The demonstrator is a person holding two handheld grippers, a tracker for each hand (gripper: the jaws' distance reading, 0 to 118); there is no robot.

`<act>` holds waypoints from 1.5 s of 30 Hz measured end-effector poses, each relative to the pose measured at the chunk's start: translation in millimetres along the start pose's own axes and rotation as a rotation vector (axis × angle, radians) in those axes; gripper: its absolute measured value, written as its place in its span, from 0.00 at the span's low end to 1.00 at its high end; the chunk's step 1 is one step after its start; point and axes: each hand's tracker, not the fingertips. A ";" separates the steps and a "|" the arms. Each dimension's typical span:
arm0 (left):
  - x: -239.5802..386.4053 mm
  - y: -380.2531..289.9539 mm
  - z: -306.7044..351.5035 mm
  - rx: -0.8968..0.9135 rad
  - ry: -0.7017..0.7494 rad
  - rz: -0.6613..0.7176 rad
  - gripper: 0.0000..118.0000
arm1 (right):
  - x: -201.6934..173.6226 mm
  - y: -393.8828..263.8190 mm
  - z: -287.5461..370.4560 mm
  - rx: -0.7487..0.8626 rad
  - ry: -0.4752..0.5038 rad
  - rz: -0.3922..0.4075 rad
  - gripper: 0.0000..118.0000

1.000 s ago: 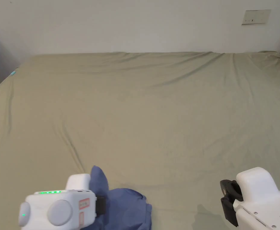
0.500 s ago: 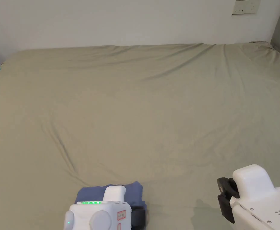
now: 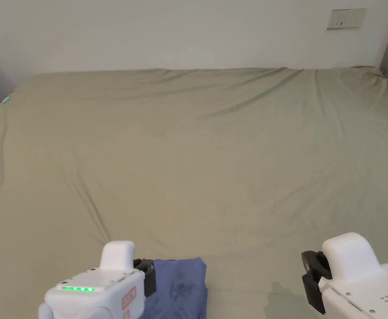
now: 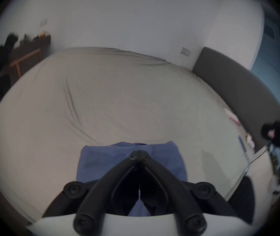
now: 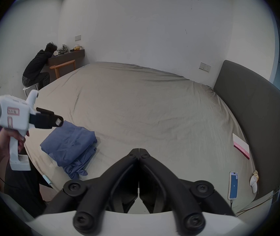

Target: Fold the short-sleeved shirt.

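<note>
I see the blue shirt as a soft, matte woven cloth, folded into a thick, roughly rectangular bundle of several layers. Its top face is lightly creased; the loose edges bunch at the end nearest the bed's near edge. It lies on the near edge of the bed, at the left of the head view. In the right gripper view the bundle's long axis runs from that near edge toward the middle of the mattress.

The bed sheet is a dull olive-beige fabric, pulled mostly flat, with long shallow wrinkles on its left part and along the far side. A padded dark grey headboard curves along the right side.

The left gripper, white hard plastic with black jaws, hangs above the shirt's far end, clear of the cloth; its jaws are closed tip to tip on nothing, as its own view shows. A hand grips its handle.

The right gripper is over bare sheet, well apart from the shirt, jaws likewise closed together and empty.
</note>
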 end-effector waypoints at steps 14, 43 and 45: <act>105.3 -74.8 -46.5 -0.075 0.144 -0.454 0.00 | 11.2 -6.9 1.8 -0.025 -0.028 -0.005 0.01; -108.0 -43.6 38.1 0.039 -0.015 0.088 0.00 | -135.6 -56.6 -168.8 -0.402 0.418 0.182 0.01; -120.8 -43.4 31.2 0.005 -0.051 0.151 0.00 | -138.8 -66.8 -176.2 -0.385 0.403 0.184 0.01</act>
